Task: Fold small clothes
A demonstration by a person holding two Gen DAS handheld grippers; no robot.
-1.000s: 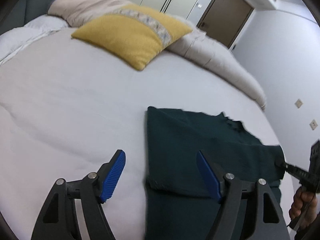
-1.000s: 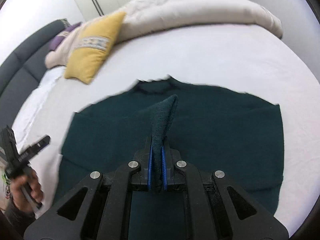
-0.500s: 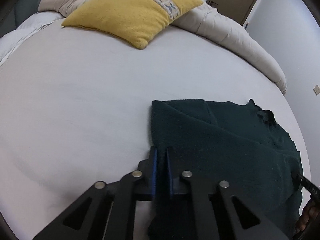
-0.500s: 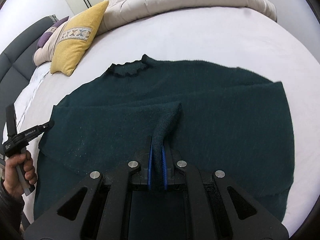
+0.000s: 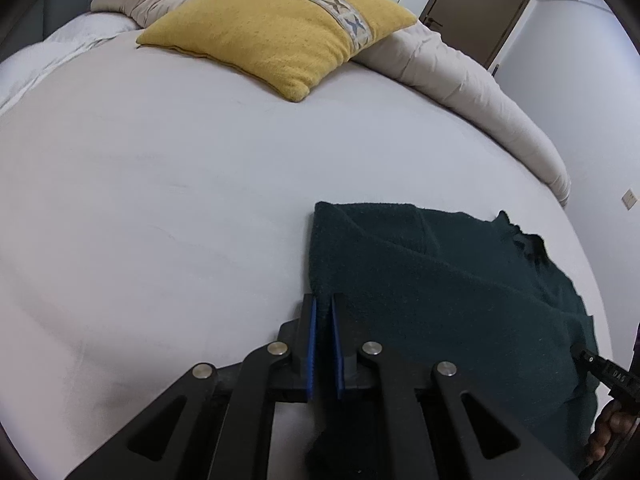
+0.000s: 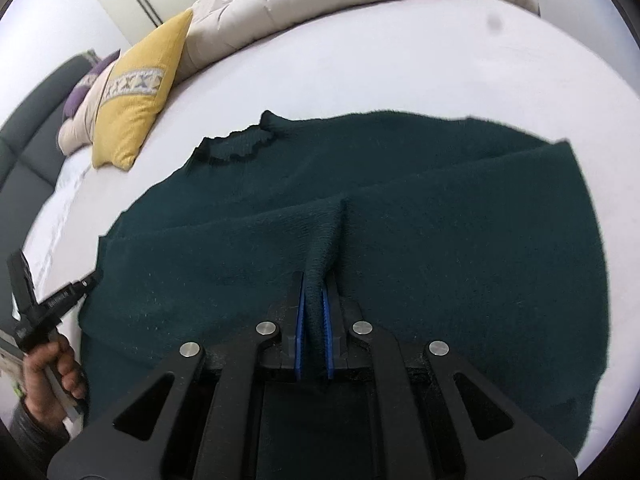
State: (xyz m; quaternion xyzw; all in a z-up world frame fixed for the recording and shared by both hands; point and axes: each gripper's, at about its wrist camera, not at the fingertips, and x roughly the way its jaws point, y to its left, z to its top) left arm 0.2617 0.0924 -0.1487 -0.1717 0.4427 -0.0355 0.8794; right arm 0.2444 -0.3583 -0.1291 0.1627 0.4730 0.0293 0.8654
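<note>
The bed (image 5: 160, 208) fills most of what I see, its white sheet smooth and bare around my work. Along its far edge lies a bunched cream duvet (image 5: 460, 76), and against that leans a yellow cushion (image 5: 272, 36) with a patterned band across it; from my right side a bit of a purple pillow (image 6: 78, 94) and the dark grey headboard (image 6: 28, 136) show beyond the cushion. A brown door (image 5: 476, 12) stands in the far wall. The dark green sweater (image 6: 440, 240) lies spread on the sheet near me, its frilled collar (image 6: 236, 148) pointing toward the cushion, one layer of knit lying over the body as a broad fold with its edge running across the middle. My right hand-held gripper (image 6: 312, 320) is pinched tight on a ridge of that upper layer, the knit standing up in a narrow pleat between the blue pads (image 6: 298, 332). My left hand-held gripper (image 5: 323, 344) is closed down on the sweater's left edge, just below its near corner, with dark fabric caught between its blue pads (image 5: 310, 348) and hanging under them. From the right camera I see my left hand (image 6: 56, 372) wrapped around its handle at the sweater's side; from the left camera the tip of the other tool shows at the far right edge of the sweater.
</note>
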